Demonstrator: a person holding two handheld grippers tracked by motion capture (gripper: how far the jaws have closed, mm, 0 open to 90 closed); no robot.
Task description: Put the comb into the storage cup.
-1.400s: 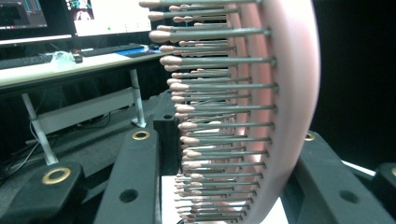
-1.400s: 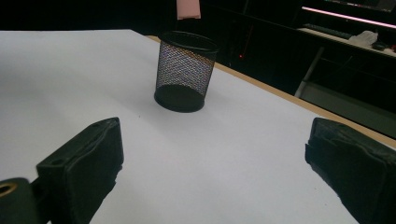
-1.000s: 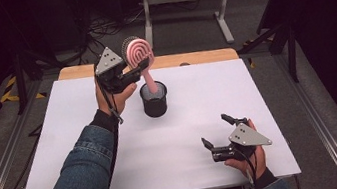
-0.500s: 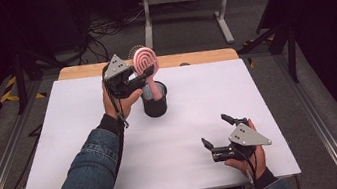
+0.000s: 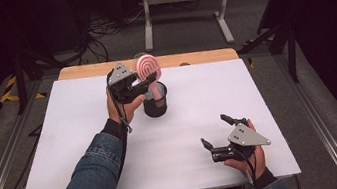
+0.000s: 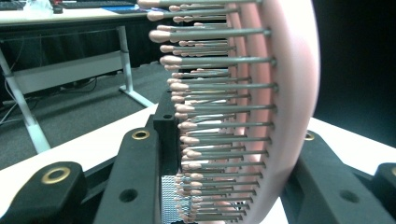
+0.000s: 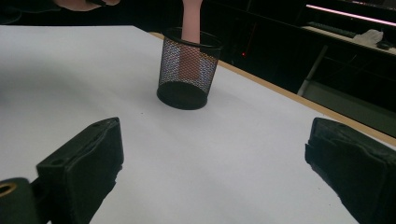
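My left gripper [image 5: 146,83] is shut on a pink hairbrush [image 5: 148,67], holding it upright by the head above a black mesh cup [image 5: 156,105]. The brush handle [image 7: 190,18] goes down inside the cup [image 7: 187,70]. In the left gripper view the brush's pink back [image 6: 285,93] and its metal bristles sit between my two black jaws, and a bit of the cup's mesh [image 6: 170,200] shows below. Near the table's front right, my right gripper [image 5: 215,130] rests open with nothing between its fingers [image 7: 84,158], pointing toward the cup.
The white tabletop [image 5: 79,153] has a wooden strip [image 5: 82,71] along its far edge. Beyond it are a dark floor with cables and a grey table frame [image 5: 183,1]. Metal rails run along both sides of the table.
My left gripper has come down and slightly right with the brush, sinking the handle deeper into the mesh cup. The right gripper has stayed where it was.
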